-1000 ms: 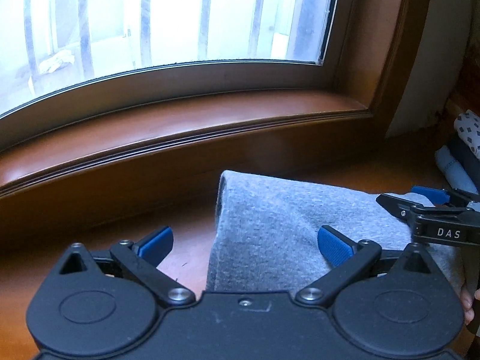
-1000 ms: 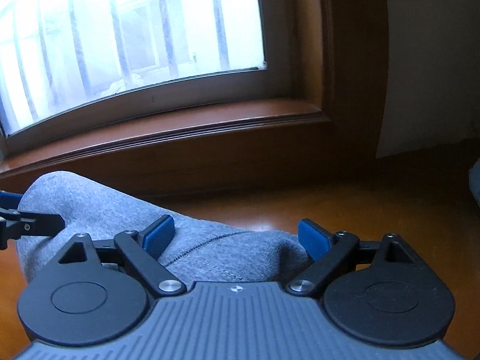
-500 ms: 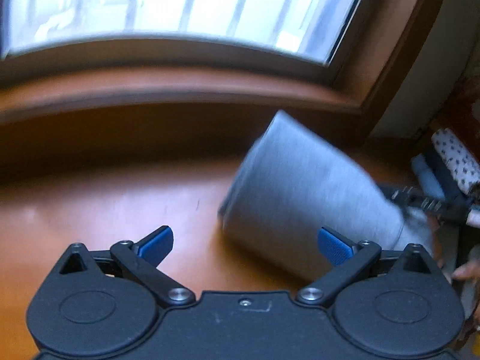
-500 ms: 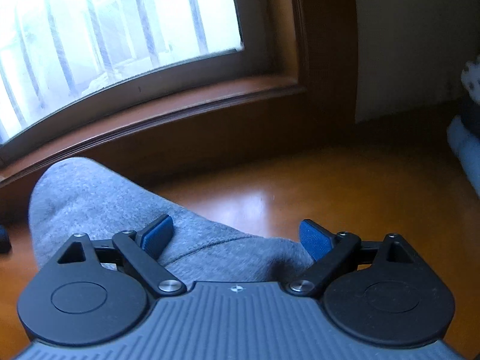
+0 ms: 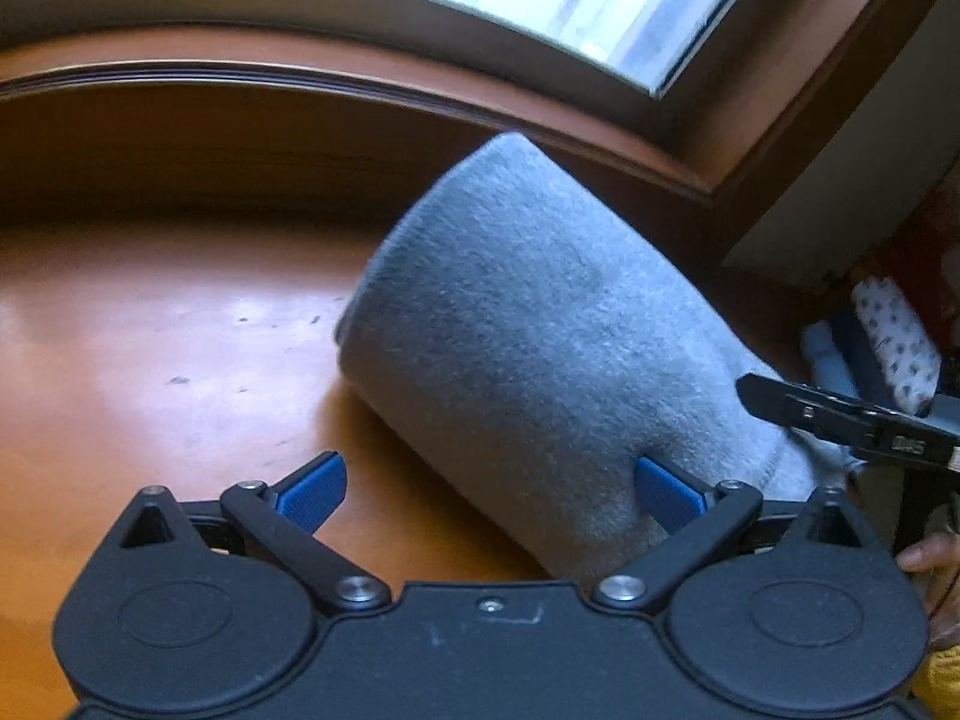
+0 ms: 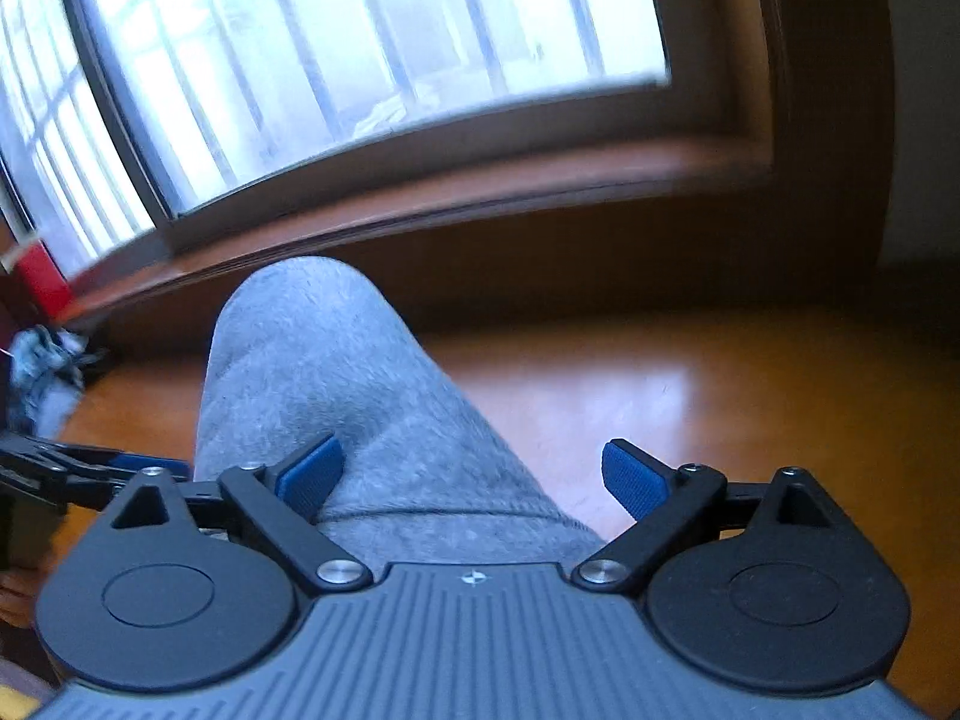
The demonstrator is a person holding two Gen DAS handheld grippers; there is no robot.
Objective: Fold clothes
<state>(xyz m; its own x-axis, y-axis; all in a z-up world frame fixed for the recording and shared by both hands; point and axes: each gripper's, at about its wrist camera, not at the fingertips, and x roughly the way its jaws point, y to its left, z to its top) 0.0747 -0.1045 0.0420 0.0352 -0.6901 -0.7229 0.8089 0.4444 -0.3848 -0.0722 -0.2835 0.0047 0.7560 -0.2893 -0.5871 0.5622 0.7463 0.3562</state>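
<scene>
Left wrist: left gripper point(image 5: 489, 489) wide open beside grey garment point(image 5: 540, 348).

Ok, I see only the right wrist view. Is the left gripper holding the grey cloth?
Observer: No. The left gripper is wide open; the folded grey cloth only reaches its right pad.
Operator: Is something lying further to my right?
Observer: Yes, a stack of folded clothes by the wall, one of them white with dark dots.
</scene>
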